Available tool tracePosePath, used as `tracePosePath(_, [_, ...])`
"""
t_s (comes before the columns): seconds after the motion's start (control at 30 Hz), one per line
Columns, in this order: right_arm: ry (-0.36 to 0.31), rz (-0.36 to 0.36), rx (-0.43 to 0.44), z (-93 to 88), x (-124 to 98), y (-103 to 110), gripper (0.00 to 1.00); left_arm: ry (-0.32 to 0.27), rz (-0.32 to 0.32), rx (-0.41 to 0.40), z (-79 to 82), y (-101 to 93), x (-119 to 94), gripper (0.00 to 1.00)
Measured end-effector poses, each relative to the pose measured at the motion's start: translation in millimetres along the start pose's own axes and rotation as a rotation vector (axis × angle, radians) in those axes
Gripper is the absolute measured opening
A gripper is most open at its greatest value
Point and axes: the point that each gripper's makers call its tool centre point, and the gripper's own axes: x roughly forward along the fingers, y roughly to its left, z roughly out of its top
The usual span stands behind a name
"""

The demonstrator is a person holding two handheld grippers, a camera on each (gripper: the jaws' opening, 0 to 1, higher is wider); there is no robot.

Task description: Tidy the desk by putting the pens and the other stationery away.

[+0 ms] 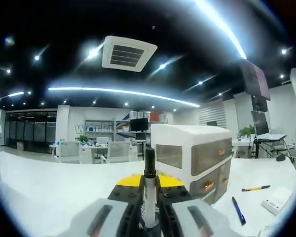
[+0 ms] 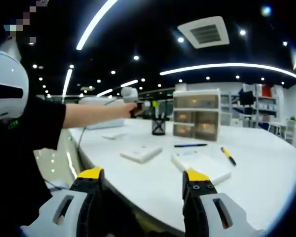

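Left tongs (image 1: 149, 217): my jaws are pressed together on 1 dark pen (image 1: 149, 180), which stands upright between them, tip up.
Right tongs (image 2: 143, 195): spread wide with nothing between them, held low at the near edge of the desk (image 2: 266, 173).
Pen cup (image 2: 159, 126): black mesh, beside the drawer unit (image 2: 196, 114); in the right gripper view my left hand (image 2: 129, 106) hovers just above it.
Still loose: a yellow pen (image 1: 255, 188) and a blue pen (image 1: 238, 210) lie on the desk right of the drawers, plus 2 flat white pads (image 2: 141, 153) nearer me (what they are I cannot tell).
Slip risk: I grip the pen low on its barrel, so I judge a tilt could let it swing or drop.
Miss risk: the cup mouth looks narrow; releasing off-centre could bounce the pen onto the desk or tip the cup.
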Motion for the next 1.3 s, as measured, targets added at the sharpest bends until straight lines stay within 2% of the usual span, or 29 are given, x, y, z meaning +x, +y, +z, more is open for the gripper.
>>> tracePosePath(0.2, [0.004,0.001,0.003,-1.8,1,1,0.6,0.034,-0.005,0.014,-13.3,-8.8,-3,0.1])
tracePosePath(0.63, [0.005,0.002,0.007,-2.5,2,2,0.59,0.063,0.007,0.003,-21.1,-12.8,-9,0.11])
tracePosePath(0.8, [0.006,0.008,0.008,-2.9,3,4,0.59,0.071,0.018,0.017,-21.3,-14.1,-11,0.2])
tracePosePath(1.03, [0.003,0.011,0.007,-1.5,3,6,0.59,0.064,0.03,0.049,-16.1,-17.6,-19,0.26])
tracePosePath(1.3, [0.006,0.022,0.005,-1.5,5,11,0.6,0.062,0.006,0.022,-11.5,-28.0,-32,0.35])
